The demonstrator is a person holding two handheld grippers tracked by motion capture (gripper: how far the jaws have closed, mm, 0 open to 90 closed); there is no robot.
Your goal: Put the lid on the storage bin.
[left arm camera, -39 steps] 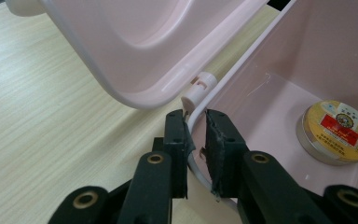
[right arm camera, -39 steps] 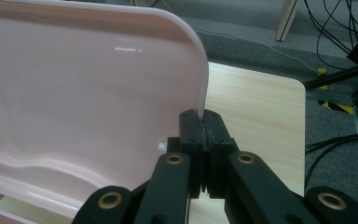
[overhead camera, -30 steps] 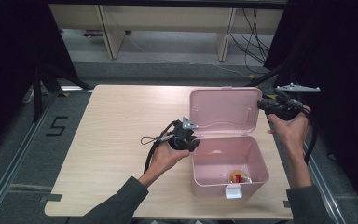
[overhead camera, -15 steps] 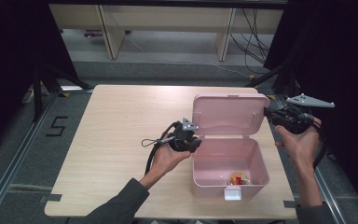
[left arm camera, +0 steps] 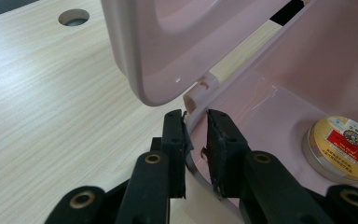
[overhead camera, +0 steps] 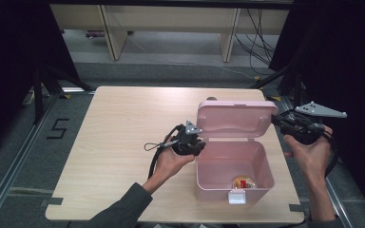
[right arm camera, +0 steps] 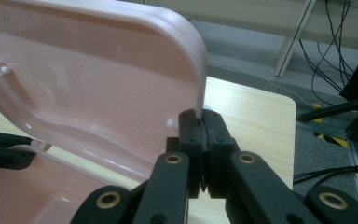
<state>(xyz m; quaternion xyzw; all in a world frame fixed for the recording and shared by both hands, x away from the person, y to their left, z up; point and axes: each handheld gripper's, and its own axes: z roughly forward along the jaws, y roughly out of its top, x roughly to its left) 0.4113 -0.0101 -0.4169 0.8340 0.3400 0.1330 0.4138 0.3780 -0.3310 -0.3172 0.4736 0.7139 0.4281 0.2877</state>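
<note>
Pale wood tabletop (overhead camera: 123,142) carries a pink plastic box (overhead camera: 261,178) near its front right corner. Hinged at the box's rear wall, the lid (overhead camera: 235,118) stands raised, roughly upright. At the box's left rim the left gripper (left arm camera: 196,135) has its fingers clamped on the wall, one inside, one outside. At the lid's right edge the right gripper (right arm camera: 201,126) pinches that edge, fingers closed on it. Inside the box, by the front wall, lies a small round gold tin (left arm camera: 342,147)
</note>
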